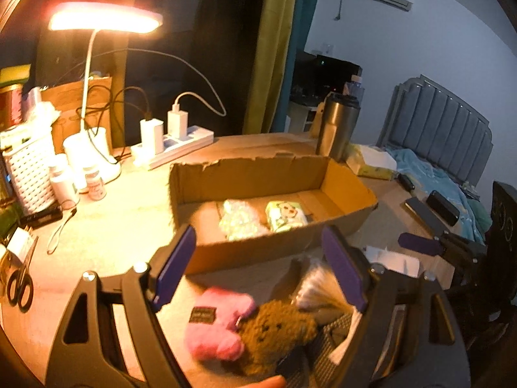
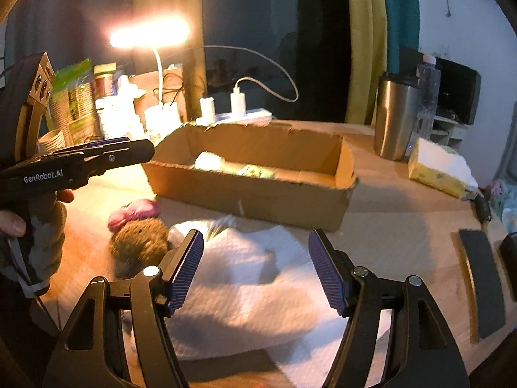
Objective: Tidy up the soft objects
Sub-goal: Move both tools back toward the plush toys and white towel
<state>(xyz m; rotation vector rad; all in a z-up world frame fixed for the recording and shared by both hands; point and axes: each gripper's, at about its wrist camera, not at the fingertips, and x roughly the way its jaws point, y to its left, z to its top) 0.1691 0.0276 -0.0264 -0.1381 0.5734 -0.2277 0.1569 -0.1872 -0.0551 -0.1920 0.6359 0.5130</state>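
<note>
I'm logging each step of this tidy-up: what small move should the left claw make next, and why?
Probably lower the left claw onto the brown plush and close. Both claws are open and hold nothing. The brown plush and the pink plush lie on the table just below its fingers, while the cardboard box behind them already holds two soft packs.

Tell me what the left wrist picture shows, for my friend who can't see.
Open tongs hover over a pink plush and a brown plush lying side by side on a table. Behind them a cardboard box holds two soft packets, and a lamp glows at the left.
</note>
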